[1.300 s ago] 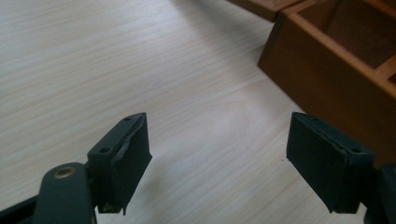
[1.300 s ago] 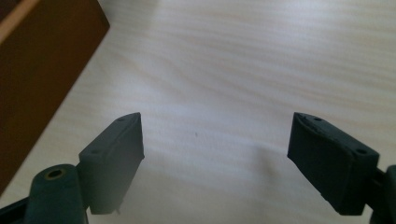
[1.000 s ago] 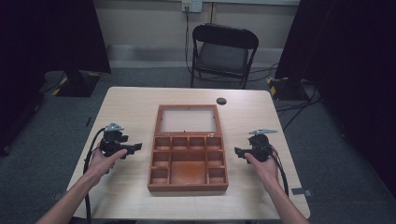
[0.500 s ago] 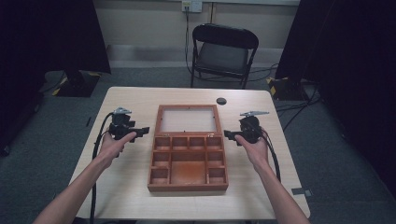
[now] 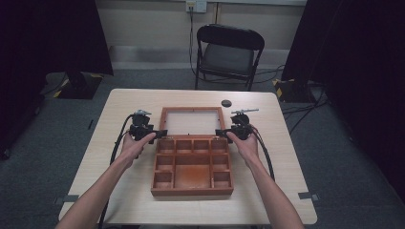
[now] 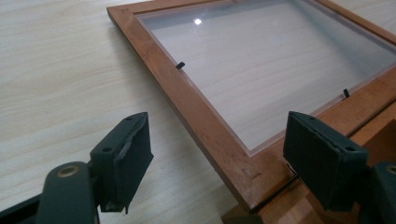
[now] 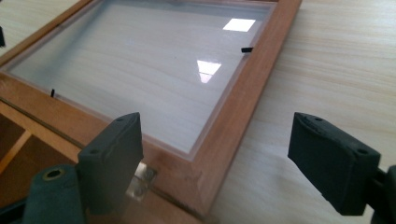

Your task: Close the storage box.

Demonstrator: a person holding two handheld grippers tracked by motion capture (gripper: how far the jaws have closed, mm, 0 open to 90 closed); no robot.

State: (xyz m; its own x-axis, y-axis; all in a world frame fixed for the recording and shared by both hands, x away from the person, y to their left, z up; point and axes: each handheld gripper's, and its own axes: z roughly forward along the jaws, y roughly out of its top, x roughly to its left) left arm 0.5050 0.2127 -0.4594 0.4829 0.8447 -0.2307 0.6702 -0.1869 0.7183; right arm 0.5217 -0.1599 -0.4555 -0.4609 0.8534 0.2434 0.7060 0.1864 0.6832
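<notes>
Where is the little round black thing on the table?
In the high view, the small round black disc lies on the light wooden table near its far edge, just beyond the far right corner of the open wooden box's glass-paned lid.

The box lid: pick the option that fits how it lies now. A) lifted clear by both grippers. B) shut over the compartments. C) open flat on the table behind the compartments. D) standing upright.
C: the glass-paned lid lies flat on the table, hinged behind the compartments, with the left gripper and right gripper open at its near corners.
</notes>
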